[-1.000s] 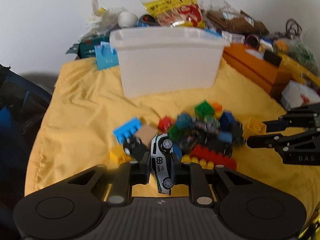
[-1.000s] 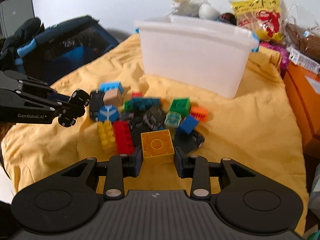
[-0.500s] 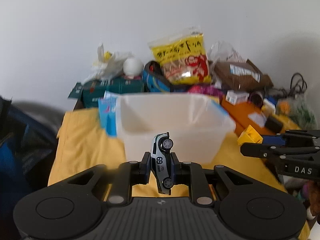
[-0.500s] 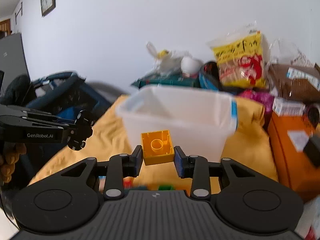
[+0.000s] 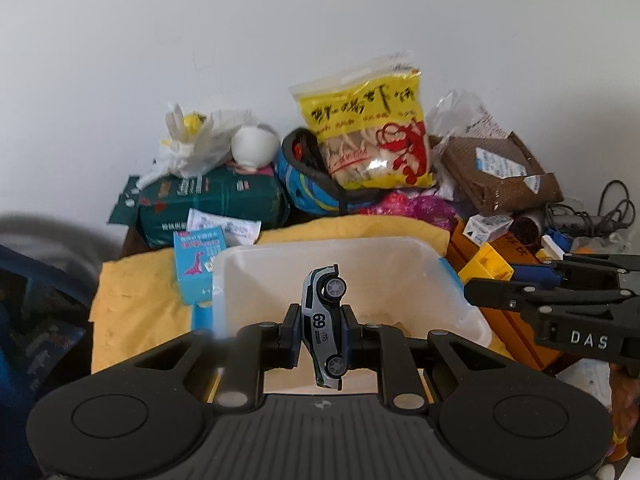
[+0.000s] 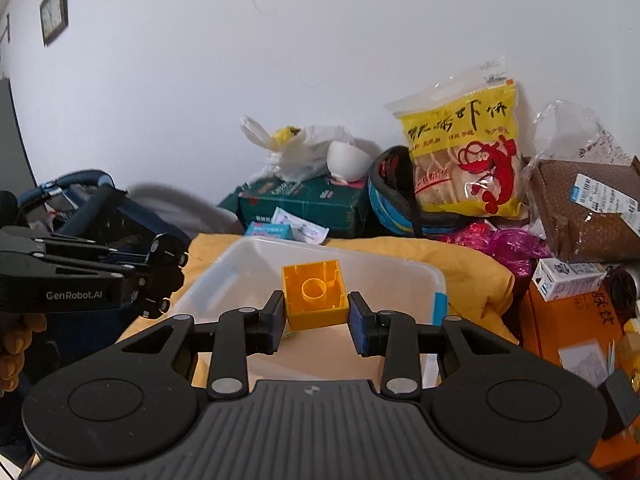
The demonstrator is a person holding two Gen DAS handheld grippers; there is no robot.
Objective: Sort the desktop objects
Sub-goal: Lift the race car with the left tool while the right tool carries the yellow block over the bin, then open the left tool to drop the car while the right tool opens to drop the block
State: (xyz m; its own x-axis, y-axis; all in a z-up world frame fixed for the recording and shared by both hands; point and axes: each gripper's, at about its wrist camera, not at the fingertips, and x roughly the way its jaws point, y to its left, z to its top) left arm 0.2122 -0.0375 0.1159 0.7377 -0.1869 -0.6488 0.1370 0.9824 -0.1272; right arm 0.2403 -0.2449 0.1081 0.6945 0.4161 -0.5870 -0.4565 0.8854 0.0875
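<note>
Your left gripper (image 5: 320,330) pinches the toy car (image 5: 325,330) and your right gripper (image 6: 316,316) the yellow brick (image 6: 315,298), both poised over the white bin (image 6: 434,280) for dropping.

A lived-in room of a home: ahead of the tool, a table under a rumpled yellow cloth (image 6: 472,272) is backed against a plain white wall (image 6: 320,60) and heaped with household clutter, including a yellow snack bag (image 6: 464,160), a green soft pack of tissues (image 6: 304,200), a knotted white plastic bag (image 6: 296,152), a brown parcel (image 6: 580,208) and orange cartons (image 6: 572,320). High to the left, a framed clock (image 6: 53,13) hangs on the wall, and a dark blue pushchair (image 6: 80,204) stands below it.
</note>
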